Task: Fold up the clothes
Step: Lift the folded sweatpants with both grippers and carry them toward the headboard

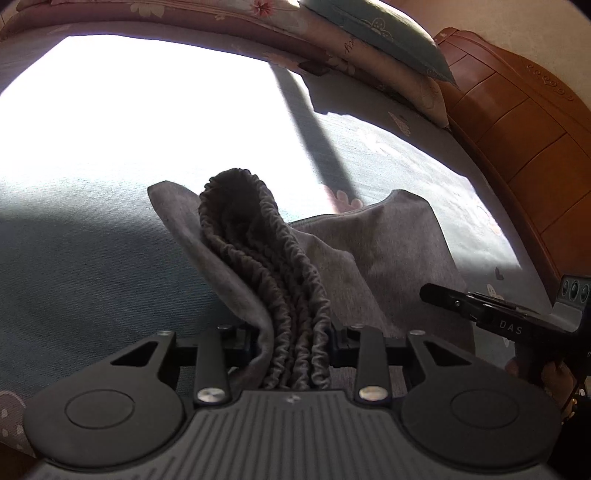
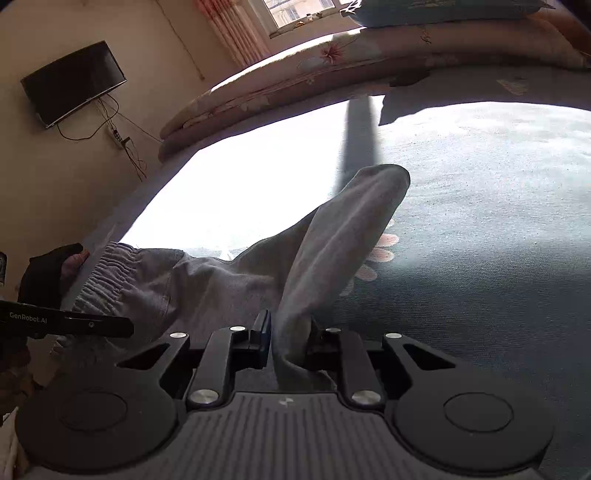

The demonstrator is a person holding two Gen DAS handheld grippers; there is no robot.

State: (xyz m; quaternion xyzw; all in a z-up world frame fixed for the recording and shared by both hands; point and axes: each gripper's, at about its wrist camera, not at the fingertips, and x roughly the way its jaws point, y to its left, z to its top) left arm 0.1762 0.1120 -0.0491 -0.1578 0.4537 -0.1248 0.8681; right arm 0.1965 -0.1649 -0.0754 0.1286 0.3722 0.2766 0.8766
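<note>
Grey trousers (image 1: 373, 254) lie partly on the bed (image 1: 92, 266), lifted at two places by the claws. Left claw (image 1: 293, 341) is clamped on the bunched elastic waistband (image 1: 258, 243), whose gathered folds stand up between its fingers and curl over at the top. Right claw (image 2: 290, 341) is closed on a trouser leg (image 2: 340, 236), which rises from its fingers as a slack tube and droops toward the bedspread beyond. In the right wrist view the left claw's finger shows at the left edge, with a hand (image 2: 68, 267) in a dark sleeve just behind the waistband. In the left wrist view the right claw's finger enters from the right edge. Strong sunlight whitens the far half of the bed. Folded floral quilts (image 2: 280, 88) and a pillow (image 1: 384, 33) lie along the far side, beside a wooden headboard (image 1: 524, 122). A television (image 2: 74, 81) hangs on the wall.
</note>
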